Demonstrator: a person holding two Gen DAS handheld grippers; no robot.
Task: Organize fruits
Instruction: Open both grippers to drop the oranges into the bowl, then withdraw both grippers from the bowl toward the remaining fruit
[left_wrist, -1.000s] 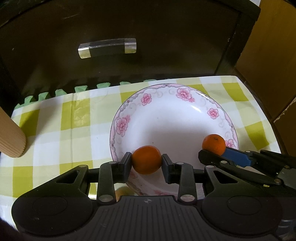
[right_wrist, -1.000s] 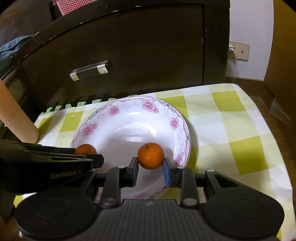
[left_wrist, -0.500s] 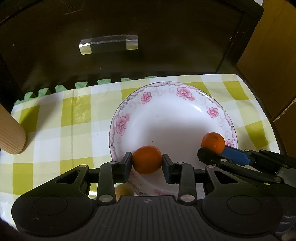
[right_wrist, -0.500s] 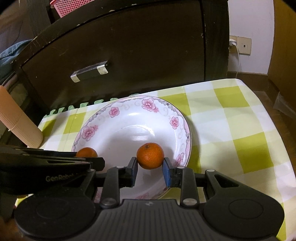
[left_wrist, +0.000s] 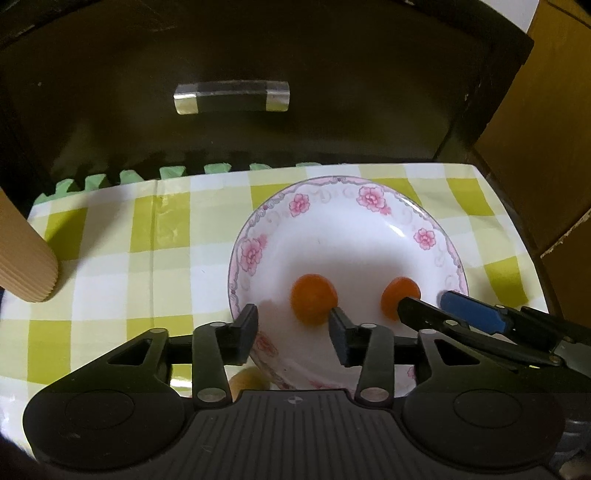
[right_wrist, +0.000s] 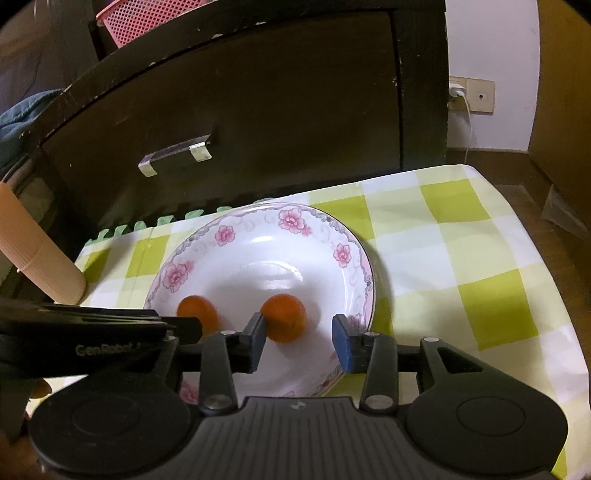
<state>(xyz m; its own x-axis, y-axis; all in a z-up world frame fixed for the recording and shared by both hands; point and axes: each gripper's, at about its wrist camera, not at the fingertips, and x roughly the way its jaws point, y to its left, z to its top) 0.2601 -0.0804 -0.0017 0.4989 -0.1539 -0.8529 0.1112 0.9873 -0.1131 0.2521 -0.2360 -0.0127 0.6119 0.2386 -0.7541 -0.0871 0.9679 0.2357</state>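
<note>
A white plate with pink flowers (left_wrist: 369, 199) (right_wrist: 295, 221) sits on the checked cloth. Two oranges lie in it. The left orange (left_wrist: 314, 298) (right_wrist: 197, 312) lies just ahead of my left gripper (left_wrist: 293, 328), whose jaws stand wide open over the plate's near rim. The right orange (left_wrist: 399, 295) (right_wrist: 286, 321) lies by the left finger of my right gripper (right_wrist: 301, 339), also wide open and empty. The right gripper's fingers (left_wrist: 469, 310) show at the right of the left wrist view. Both oranges look blurred.
A yellowish fruit (left_wrist: 245, 380) shows partly under my left gripper, beside the plate's near rim. A ribbed tan cylinder (left_wrist: 22, 258) (right_wrist: 37, 258) leans at the cloth's left edge. A dark drawer front with a metal handle (left_wrist: 231, 98) stands behind.
Both grippers opened and let go of their oranges, which now lie in the plate. Both grippers also pulled back slightly.
</note>
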